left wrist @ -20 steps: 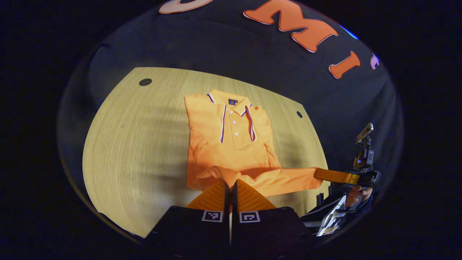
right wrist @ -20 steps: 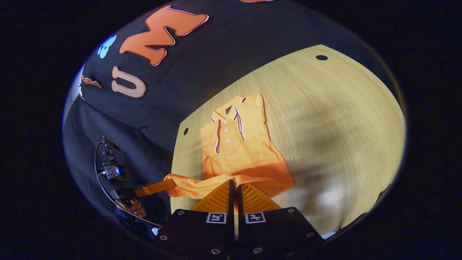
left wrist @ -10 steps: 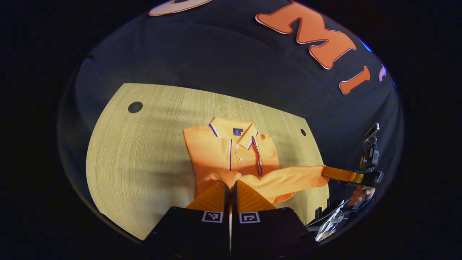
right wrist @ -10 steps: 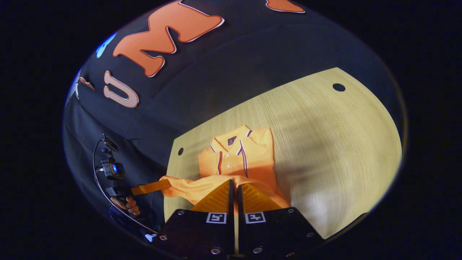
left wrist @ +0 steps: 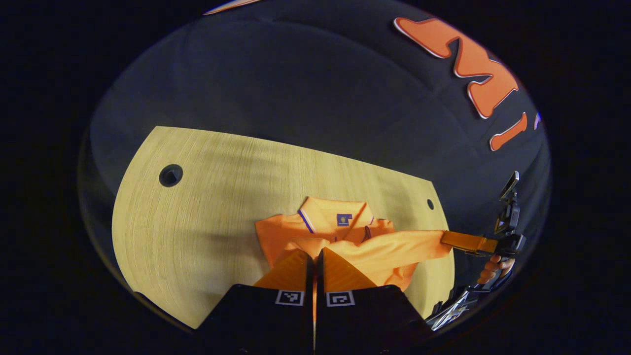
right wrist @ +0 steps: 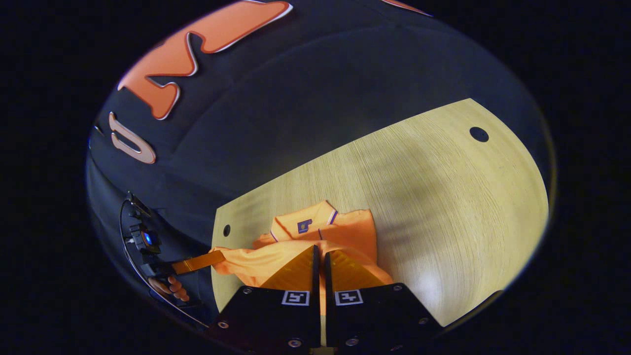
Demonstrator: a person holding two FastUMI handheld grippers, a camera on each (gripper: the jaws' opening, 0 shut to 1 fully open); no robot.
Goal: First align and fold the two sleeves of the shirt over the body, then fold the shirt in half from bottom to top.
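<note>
sleeves look already folded in, and now both the left gripper and right gripper are clamped on the hem of the orange shirt on the table, carrying it toward the collar, so just laying it down is left

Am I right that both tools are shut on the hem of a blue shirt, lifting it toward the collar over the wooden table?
Not quite: the shirt is orange, as the left gripper view shows. The rest holds: the left tool and right tool are shut on its hem, lifted toward the collar over the wooden table.
</note>
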